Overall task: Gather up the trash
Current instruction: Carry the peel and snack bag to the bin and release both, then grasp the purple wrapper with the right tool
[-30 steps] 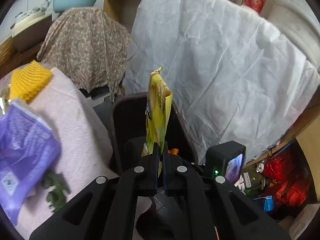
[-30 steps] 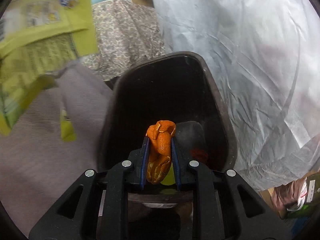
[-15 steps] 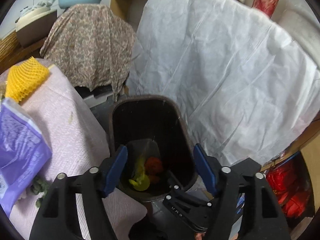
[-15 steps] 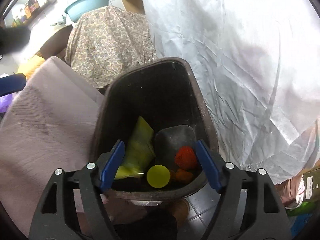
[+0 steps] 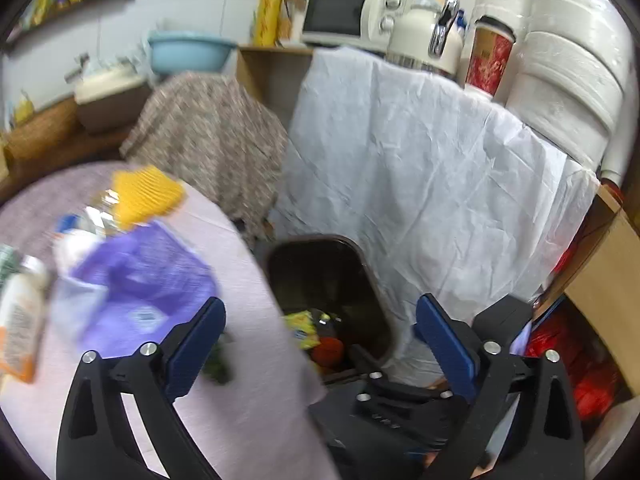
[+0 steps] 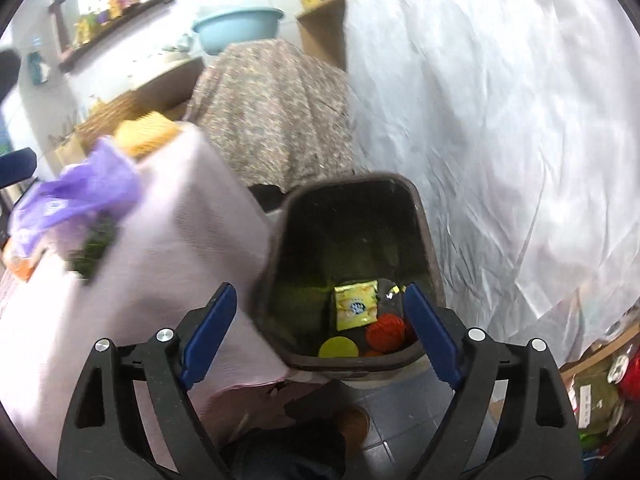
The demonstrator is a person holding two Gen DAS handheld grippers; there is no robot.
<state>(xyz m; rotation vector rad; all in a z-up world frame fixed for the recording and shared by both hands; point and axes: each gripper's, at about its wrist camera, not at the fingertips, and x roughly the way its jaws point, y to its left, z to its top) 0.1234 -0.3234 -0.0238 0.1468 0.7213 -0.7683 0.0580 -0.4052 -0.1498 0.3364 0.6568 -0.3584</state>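
Note:
A dark brown trash bin (image 6: 428, 240) (image 5: 372, 280) stands on the floor beside the pink-clothed table (image 5: 248, 320). In the bin lie a yellow snack packet (image 6: 355, 304) (image 5: 301, 322), a red-orange netted lump (image 6: 386, 332) (image 5: 328, 350) and a yellow round lid (image 6: 339, 347). My left gripper (image 5: 318, 328) hangs above the table edge and bin, its jaws still opening, nothing between them. My right gripper (image 6: 320, 330) hovers over the bin's near rim, jaws opening too and empty. On the table lie a purple plastic bag (image 5: 144, 284) (image 6: 80, 196), a yellow foam net (image 5: 144, 190), a white bottle (image 5: 20, 312) and green scraps (image 6: 94, 248).
A white sheet (image 5: 420, 184) drapes furniture behind the bin, a floral cloth (image 5: 208, 140) covers something to its left. Red bags (image 5: 560, 360) crowd a low shelf at right. A microwave (image 5: 352, 12), kettle (image 5: 424, 36) and blue basin (image 5: 188, 50) sit higher up.
Both grippers opened and rose: the left let go of the yellow packet, the right let go of the orange peel. Both now lie in the bin. The views pulled back toward the table.

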